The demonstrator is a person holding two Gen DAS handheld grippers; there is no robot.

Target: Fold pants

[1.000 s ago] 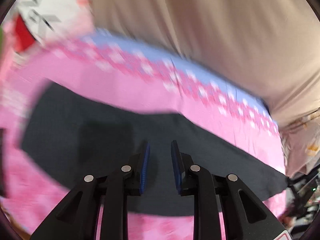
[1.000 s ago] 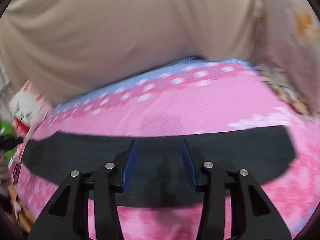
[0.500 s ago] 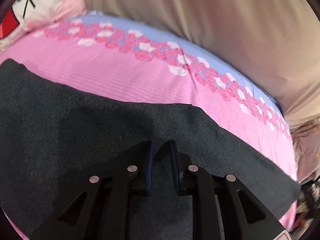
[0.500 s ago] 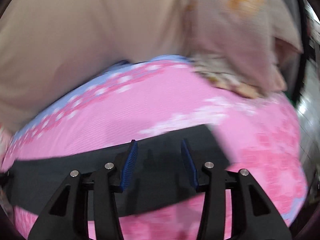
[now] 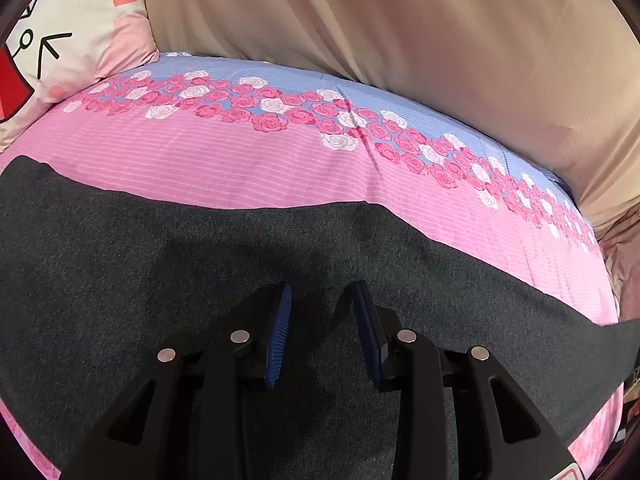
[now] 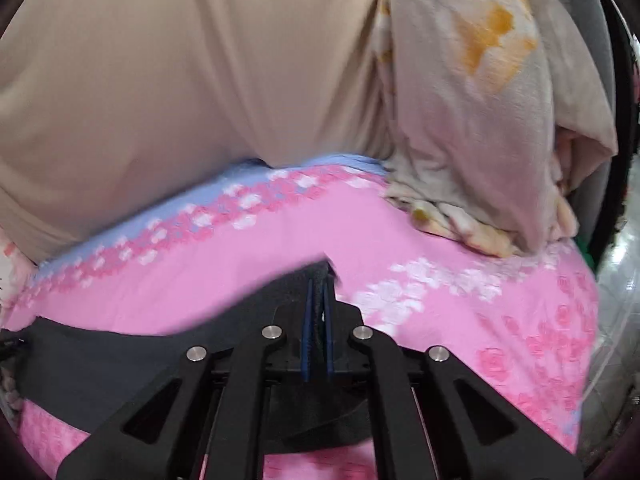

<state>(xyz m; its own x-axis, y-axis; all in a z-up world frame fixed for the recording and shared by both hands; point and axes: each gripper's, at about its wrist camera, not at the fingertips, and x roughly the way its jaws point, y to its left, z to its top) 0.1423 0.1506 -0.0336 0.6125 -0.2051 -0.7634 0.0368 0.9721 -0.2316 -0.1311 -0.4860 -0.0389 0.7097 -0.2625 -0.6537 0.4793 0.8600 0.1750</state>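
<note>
Dark grey pants [image 5: 120, 264] lie flat in a long band across a pink flowered bedsheet [image 5: 224, 160]. My left gripper [image 5: 322, 294] is open just above the middle of the pants, holding nothing. In the right wrist view my right gripper [image 6: 318, 286] is shut on the right end of the pants [image 6: 120, 348] and has that end lifted and pulled inward, so the cloth bends up toward the fingers.
A beige curtain or sheet [image 5: 400, 32] hangs behind the bed. A white and red cartoon pillow [image 5: 60, 40] lies at the far left. A crumpled cream blanket with orange marks [image 6: 480, 100] is piled at the bed's right end.
My left gripper was nearly shut on the cloth half a second ago and has opened. My right gripper moved to the pants' right end, shut on it and lifted it.
</note>
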